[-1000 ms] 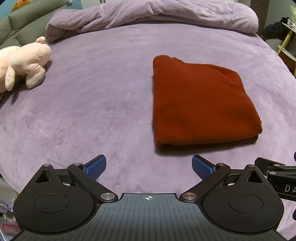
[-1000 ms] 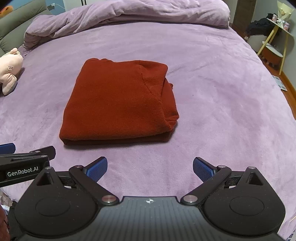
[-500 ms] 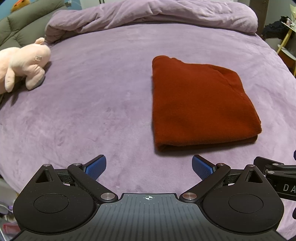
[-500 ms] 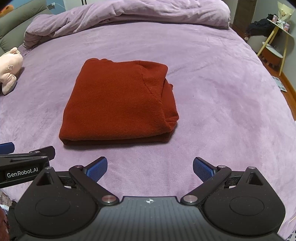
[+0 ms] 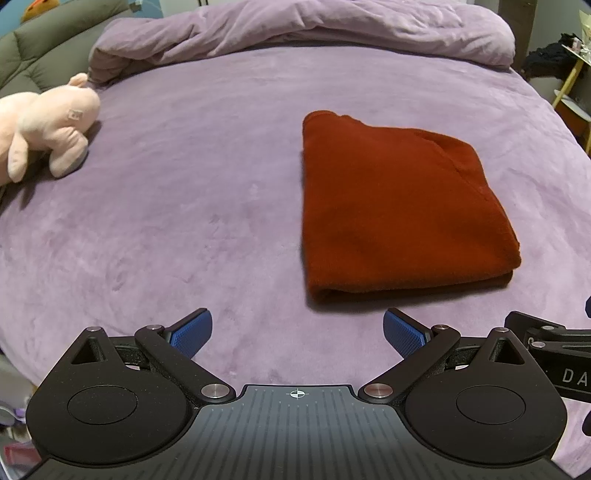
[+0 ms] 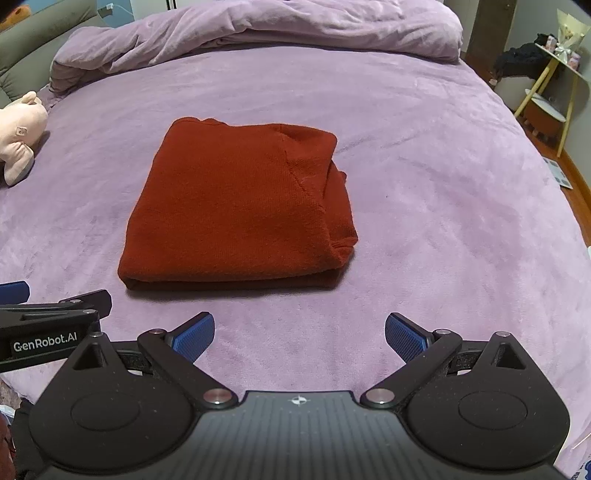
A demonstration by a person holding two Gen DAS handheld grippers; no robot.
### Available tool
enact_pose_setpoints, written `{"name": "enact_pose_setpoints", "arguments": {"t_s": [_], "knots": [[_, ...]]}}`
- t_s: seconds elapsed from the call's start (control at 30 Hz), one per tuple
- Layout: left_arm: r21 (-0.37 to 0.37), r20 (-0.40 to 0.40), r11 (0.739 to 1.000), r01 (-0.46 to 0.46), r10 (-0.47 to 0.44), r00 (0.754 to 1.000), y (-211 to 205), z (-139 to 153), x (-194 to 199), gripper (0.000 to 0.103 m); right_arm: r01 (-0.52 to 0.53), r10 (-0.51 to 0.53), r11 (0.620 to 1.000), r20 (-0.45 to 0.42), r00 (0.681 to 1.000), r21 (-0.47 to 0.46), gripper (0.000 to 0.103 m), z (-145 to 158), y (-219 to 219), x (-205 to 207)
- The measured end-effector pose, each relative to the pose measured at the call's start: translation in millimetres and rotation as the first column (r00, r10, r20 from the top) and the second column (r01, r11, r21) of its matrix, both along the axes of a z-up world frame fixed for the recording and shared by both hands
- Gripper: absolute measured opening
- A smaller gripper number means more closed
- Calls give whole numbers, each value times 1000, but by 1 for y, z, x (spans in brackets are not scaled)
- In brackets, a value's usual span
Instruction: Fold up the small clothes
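Note:
A rust-red knit garment (image 5: 399, 206) lies folded into a flat rectangle on the purple bed; in the right wrist view the red garment (image 6: 236, 206) shows its stacked layers bunched along its right edge. My left gripper (image 5: 297, 332) is open and holds nothing, hovering near the bed's front edge, short of the garment's near left corner. My right gripper (image 6: 299, 334) is open too and holds nothing, just in front of the garment's near edge. Each gripper's body shows at the side of the other's view.
The purple bed cover (image 5: 184, 221) spreads wide around the garment. A pink plush toy (image 5: 44, 125) lies at the far left. A rumpled purple duvet (image 6: 258, 29) is piled along the back. A yellow-legged side table (image 6: 554, 81) stands off the bed's right side.
Almost nothing has moved; both grippers stay open and the left wrist view has shifted only slightly.

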State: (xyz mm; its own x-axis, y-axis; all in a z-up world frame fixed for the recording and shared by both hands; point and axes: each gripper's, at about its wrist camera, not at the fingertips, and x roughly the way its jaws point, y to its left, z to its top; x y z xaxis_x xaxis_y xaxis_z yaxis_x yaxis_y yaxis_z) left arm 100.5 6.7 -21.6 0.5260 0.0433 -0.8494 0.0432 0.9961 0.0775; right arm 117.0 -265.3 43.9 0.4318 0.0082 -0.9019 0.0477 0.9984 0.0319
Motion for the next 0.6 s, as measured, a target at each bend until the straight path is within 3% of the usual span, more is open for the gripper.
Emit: {"name": "enact_pose_setpoints", "arguments": {"t_s": [0.6], "knots": [[-15, -6, 1000, 0, 0, 1000, 0, -1, 1, 102, 0, 0, 1000, 4, 1000, -5, 99, -1, 0, 1]]}}
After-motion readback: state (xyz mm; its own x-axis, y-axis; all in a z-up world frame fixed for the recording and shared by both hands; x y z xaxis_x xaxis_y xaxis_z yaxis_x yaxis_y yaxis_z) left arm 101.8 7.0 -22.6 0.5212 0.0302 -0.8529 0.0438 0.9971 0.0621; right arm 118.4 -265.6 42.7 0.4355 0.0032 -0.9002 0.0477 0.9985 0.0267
